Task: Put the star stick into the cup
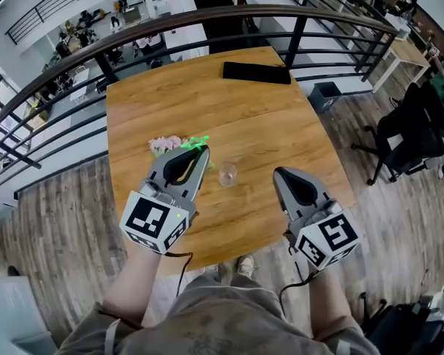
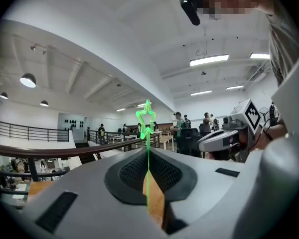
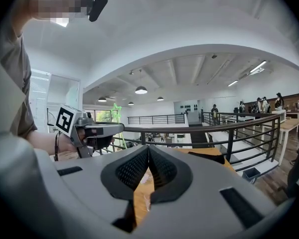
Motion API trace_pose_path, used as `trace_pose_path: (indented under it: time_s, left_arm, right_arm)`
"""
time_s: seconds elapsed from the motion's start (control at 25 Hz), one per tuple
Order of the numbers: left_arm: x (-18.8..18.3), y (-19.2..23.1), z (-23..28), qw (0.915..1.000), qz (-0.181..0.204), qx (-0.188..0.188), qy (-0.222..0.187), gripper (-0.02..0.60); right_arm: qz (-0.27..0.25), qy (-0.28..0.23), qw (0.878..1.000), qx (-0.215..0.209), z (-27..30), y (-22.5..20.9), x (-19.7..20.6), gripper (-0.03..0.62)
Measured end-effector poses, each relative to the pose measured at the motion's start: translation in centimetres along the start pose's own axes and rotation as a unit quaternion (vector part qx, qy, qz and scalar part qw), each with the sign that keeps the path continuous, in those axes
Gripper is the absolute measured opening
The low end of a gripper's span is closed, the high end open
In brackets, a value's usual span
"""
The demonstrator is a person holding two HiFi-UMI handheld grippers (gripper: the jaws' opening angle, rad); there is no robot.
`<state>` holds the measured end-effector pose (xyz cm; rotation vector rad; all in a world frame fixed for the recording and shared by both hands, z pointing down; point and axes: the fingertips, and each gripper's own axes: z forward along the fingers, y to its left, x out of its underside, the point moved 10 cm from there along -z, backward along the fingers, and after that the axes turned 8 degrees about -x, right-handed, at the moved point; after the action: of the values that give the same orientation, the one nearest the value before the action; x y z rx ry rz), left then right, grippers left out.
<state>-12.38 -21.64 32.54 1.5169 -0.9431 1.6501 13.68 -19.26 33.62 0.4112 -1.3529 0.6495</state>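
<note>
My left gripper (image 1: 200, 152) is shut on the thin green star stick (image 1: 197, 142), held above the wooden table (image 1: 244, 117). In the left gripper view the stick rises upright from between the closed jaws of the left gripper (image 2: 147, 152), and its star outline (image 2: 147, 114) tops it. A small clear cup (image 1: 227, 174) stands upright on the table just right of that gripper's tip. My right gripper (image 1: 280, 174) hovers right of the cup, shut with nothing in it. In the right gripper view its pads (image 3: 148, 151) meet, and the left gripper (image 3: 94, 131) with the star (image 3: 116, 107) shows at left.
A pink cluster (image 1: 165, 144) lies on the table beside the left gripper's tip. A flat black slab (image 1: 256, 72) rests near the far edge. A dark railing (image 1: 207, 21) curves round the table's far side, with a drop beyond. A black office chair (image 1: 414, 132) stands at right.
</note>
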Motion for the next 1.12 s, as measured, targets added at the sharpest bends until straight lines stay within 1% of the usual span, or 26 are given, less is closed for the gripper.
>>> trace_pose_path:
  time_s: [0.2, 0.36, 0.52, 0.76, 1.0, 1.12]
  left_arm:
    - [2.9, 0.1, 2.8, 0.9996, -0.020, 0.019, 0.012, 0.021]
    - [6.0, -0.1, 4.3, 0.9983, -0.029, 0.028, 0.043, 0.021]
    - [9.4, -0.1, 5.5, 0.9960, -0.043, 0.030, 0.072, 0.021]
    - [13.4, -0.3, 7.3, 0.9908, -0.060, 0.037, 0.116, 0.021]
    - [17.7, -0.8, 8.6, 0.9827, -0.062, 0.043, 0.169, 0.021]
    - [19.0, -1.0, 8.8, 0.9788, -0.053, 0.038, 0.194, 0.023]
  right_arm:
    - [-0.003, 0.025, 1.000, 0.008, 2.3, -1.7, 1.2, 0.031]
    - [0.011, 0.042, 0.999, 0.000, 3.7, -2.6, 3.1, 0.031]
    - [0.041, 0.058, 0.997, -0.002, 4.7, -3.2, 5.2, 0.029]
    - [0.072, 0.088, 0.994, -0.007, 5.7, -4.1, 8.1, 0.031]
    - [0.093, 0.101, 0.990, -0.012, 6.8, -4.5, 10.0, 0.031]
    - [0.106, 0.106, 0.989, -0.008, 6.6, -4.5, 10.6, 0.031]
